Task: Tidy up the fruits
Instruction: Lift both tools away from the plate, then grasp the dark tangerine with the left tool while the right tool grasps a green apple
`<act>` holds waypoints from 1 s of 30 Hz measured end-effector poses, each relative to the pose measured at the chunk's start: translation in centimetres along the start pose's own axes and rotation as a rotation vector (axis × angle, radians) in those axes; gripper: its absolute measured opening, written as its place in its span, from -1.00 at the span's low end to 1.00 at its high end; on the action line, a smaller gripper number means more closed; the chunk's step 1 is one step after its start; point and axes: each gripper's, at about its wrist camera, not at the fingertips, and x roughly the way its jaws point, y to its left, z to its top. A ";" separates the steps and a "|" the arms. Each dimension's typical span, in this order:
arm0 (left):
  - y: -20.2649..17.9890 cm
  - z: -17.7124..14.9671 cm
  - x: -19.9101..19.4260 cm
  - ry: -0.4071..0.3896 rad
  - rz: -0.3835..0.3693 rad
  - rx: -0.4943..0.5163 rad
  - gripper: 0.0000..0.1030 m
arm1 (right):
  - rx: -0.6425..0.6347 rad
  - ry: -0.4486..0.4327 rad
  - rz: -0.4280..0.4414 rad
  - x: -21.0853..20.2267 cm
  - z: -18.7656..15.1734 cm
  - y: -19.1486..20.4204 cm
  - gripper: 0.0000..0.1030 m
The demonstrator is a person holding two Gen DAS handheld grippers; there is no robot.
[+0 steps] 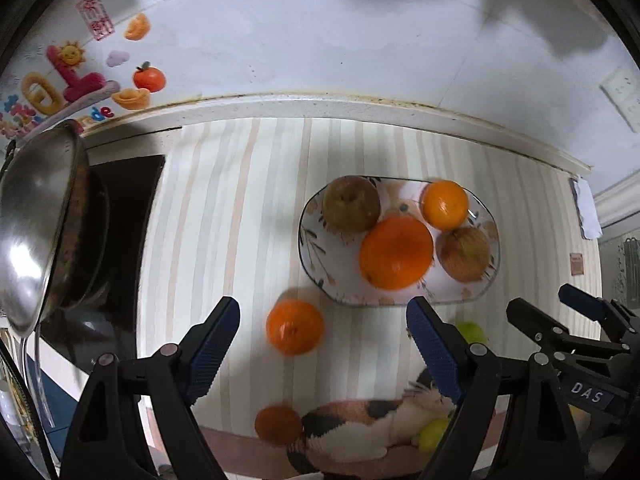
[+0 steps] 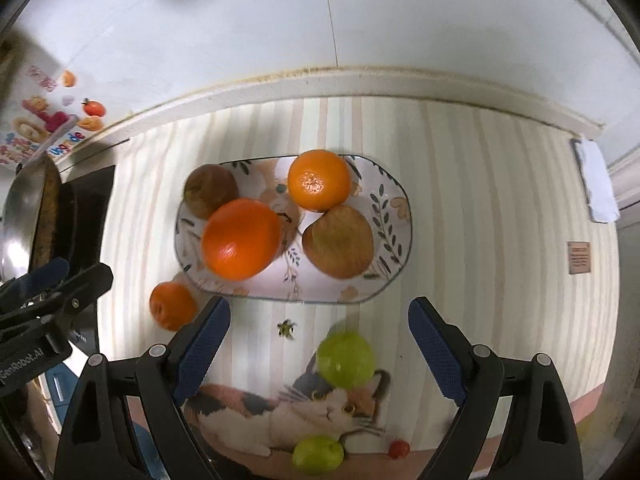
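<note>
Plate (image 2: 394, 216) near desk's back edge, glossy oval ceramic, leaf print, already carrying big orange (image 2: 242, 239), small orange (image 2: 319, 180), two dull russet apples; looks like collection spot. Strays on striped mat toward front edge: mandarin (image 1: 295, 327), green fruits (image 2: 347, 359). Left claw (image 1: 323, 356) spread wide, empty, framing mandarin, probably next grab. Right claw (image 2: 319, 354) also apart, empty, over green one.

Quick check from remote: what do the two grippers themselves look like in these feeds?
Both the left gripper and right gripper have black angular frames with silver rivets and blue textured finger pads. White lettering marks the bodies; no cables or sleeves show.
</note>
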 end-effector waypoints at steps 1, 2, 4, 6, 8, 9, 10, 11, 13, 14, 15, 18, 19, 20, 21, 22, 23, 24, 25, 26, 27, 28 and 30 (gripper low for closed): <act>0.0 -0.5 -0.7 -0.009 -0.003 0.005 0.66 | -0.002 -0.014 0.000 -0.8 -0.6 0.1 0.80; 0.0 -1.1 -1.6 -0.022 -0.007 0.009 0.66 | -0.003 -0.028 0.001 -1.5 -1.0 0.3 0.80; 0.0 -1.9 -2.9 -0.042 -0.008 0.011 0.66 | -0.002 -0.057 0.006 -3.2 -2.0 0.5 0.80; 0.0 -2.7 -4.2 -0.061 -0.012 0.010 0.66 | -0.007 -0.081 0.008 -4.8 -3.1 0.9 0.80; 0.0 -3.6 -5.7 -0.085 -0.013 0.015 0.66 | -0.015 -0.104 0.007 -6.3 -4.0 1.2 0.80; 0.0 -4.0 -6.2 -0.093 -0.013 0.015 0.66 | -0.017 -0.111 0.008 -6.9 -4.5 1.4 0.80; 0.1 -4.4 -6.9 -0.102 -0.019 0.013 0.66 | -0.019 -0.121 0.014 -7.7 -5.1 1.6 0.80; 0.1 -4.7 -7.4 -0.110 -0.022 0.014 0.66 | -0.018 -0.130 0.017 -8.4 -5.6 1.7 0.80; 0.2 -5.4 -8.7 -0.132 -0.024 0.014 0.66 | -0.020 -0.146 0.019 -9.4 -6.2 1.9 0.80; 0.2 -5.7 -9.2 -0.144 -0.024 0.015 0.66 | -0.018 -0.159 0.022 -10.2 -6.8 2.0 0.80; 0.1 -6.0 -9.8 -0.159 -0.017 0.019 0.66 | -0.018 -0.170 0.021 -10.7 -7.1 2.1 0.80; 0.1 -6.9 -11.2 -0.190 -0.020 0.022 0.66 | -0.022 -0.203 0.013 -12.3 -8.1 2.3 0.80; 0.0 -7.1 -11.5 -0.194 -0.023 0.022 0.66 | -0.023 -0.212 0.013 -12.7 -8.3 2.3 0.80; 0.0 -7.3 -11.7 -0.196 -0.028 0.022 0.66 | -0.023 -0.224 0.010 -13.3 -8.6 2.4 0.80; -0.1 -7.5 -12.0 -0.199 -0.033 0.022 0.66 | -0.024 -0.234 0.009 -13.9 -9.0 2.5 0.80; -0.1 -7.7 -12.3 -0.207 -0.031 0.023 0.66 | -0.023 -0.239 0.009 -14.2 -9.2 2.6 0.80; -0.1 -7.9 -12.5 -0.213 -0.030 0.022 0.66 | -0.020 -0.243 0.015 -14.6 -9.4 2.6 0.80; -0.1 -8.0 -12.6 -0.215 -0.032 0.021 0.66 | -0.016 -0.244 0.023 -14.9 -9.6 2.6 0.80; -0.1 -8.0 -12.7 -0.215 -0.034 0.018 0.66 | -0.014 -0.246 0.026 -15.1 -9.7 2.7 0.80; 0.0 -8.1 -12.6 -0.214 -0.036 0.014 0.66 | -0.008 -0.250 0.030 -15.3 -10.0 2.7 0.80; 0.0 -8.2 -12.6 -0.212 -0.037 0.009 0.66 | -0.005 -0.249 0.034 -15.3 -10.0 2.6 0.80; 0.2 -8.3 -12.4 -0.207 -0.040 0.004 0.66 | -0.001 -0.246 0.042 -15.2 -10.0 2.6 0.80; 0.3 -8.4 -12.0 -0.201 -0.037 -0.001 0.66 | 0.009 -0.237 0.056 -15.1 -10.2 2.5 0.80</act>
